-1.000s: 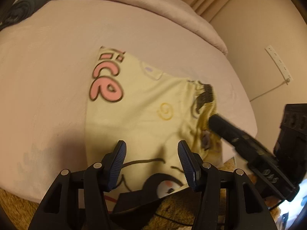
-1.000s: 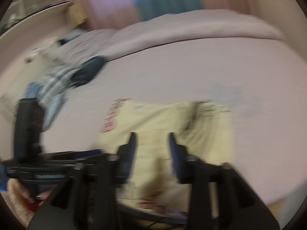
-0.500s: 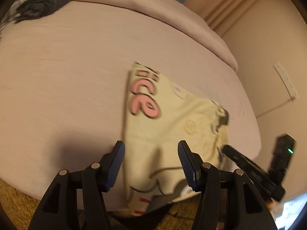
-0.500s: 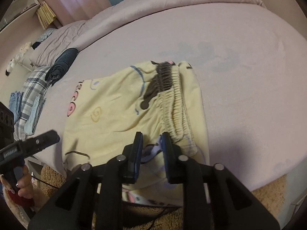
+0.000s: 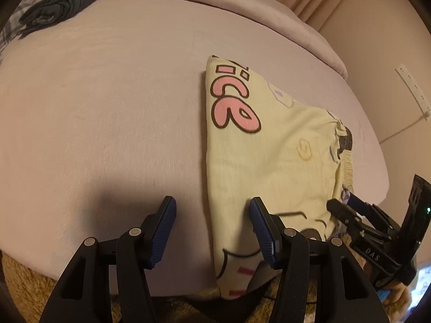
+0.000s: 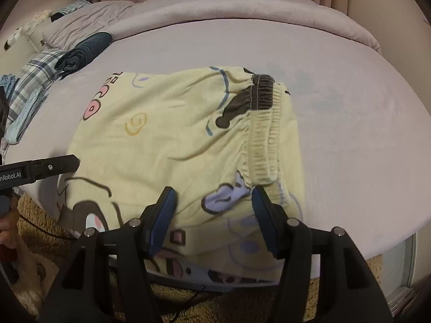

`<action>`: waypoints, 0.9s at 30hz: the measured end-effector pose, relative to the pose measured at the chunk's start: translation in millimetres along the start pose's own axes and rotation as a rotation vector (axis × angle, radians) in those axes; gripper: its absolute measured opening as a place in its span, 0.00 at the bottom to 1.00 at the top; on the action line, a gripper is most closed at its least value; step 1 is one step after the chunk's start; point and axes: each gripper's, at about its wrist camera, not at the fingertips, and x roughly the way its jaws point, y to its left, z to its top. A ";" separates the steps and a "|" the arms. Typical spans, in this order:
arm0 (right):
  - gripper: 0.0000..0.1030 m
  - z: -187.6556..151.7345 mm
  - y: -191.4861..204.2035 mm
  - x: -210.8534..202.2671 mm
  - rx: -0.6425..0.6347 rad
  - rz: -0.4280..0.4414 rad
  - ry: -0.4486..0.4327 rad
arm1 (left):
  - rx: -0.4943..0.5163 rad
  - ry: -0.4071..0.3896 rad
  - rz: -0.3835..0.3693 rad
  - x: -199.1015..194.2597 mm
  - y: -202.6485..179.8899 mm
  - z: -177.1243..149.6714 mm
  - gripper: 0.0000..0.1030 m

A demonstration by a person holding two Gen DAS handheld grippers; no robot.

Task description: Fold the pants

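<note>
Pale yellow cartoon-print pants (image 5: 272, 158) lie folded on the lilac bed (image 5: 107, 107), their near end hanging over the bed's front edge. In the right wrist view the pants (image 6: 172, 137) show a gathered elastic waistband (image 6: 265, 134) with a dark brown patch. My left gripper (image 5: 211, 216) is open and empty, hovering over the pants' left edge. My right gripper (image 6: 214, 204) is open and empty, just above the pants below the waistband. The right gripper also shows at the lower right of the left wrist view (image 5: 347, 210), and the left gripper at the left of the right wrist view (image 6: 54, 165).
A rolled dark garment (image 6: 83, 51) and plaid cloth (image 6: 29, 80) lie at the bed's far left, near pillows (image 6: 80, 27). A folded duvet (image 6: 242, 8) runs along the back. Brown shaggy rug (image 6: 32, 242) lies below the bed edge. A wall (image 5: 390, 53) stands right of the bed.
My right gripper has opened wide from nearly shut. My left gripper has shifted left, from over the pants to their left edge.
</note>
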 end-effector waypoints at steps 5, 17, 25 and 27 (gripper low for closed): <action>0.57 -0.5 7.7 -1.2 -0.017 -0.014 0.026 | -0.002 0.026 -0.015 -4.6 4.9 -3.4 0.55; 0.93 23.0 -51.3 -33.9 0.120 0.050 -0.128 | 0.078 -0.108 0.140 7.1 -11.1 44.2 0.70; 0.93 17.3 -63.8 22.2 0.200 0.139 -0.050 | 0.137 -0.054 0.018 42.0 -33.7 33.9 0.70; 0.93 15.9 -63.5 20.2 0.228 0.153 -0.072 | 0.179 -0.033 -0.025 43.9 -44.9 29.4 0.64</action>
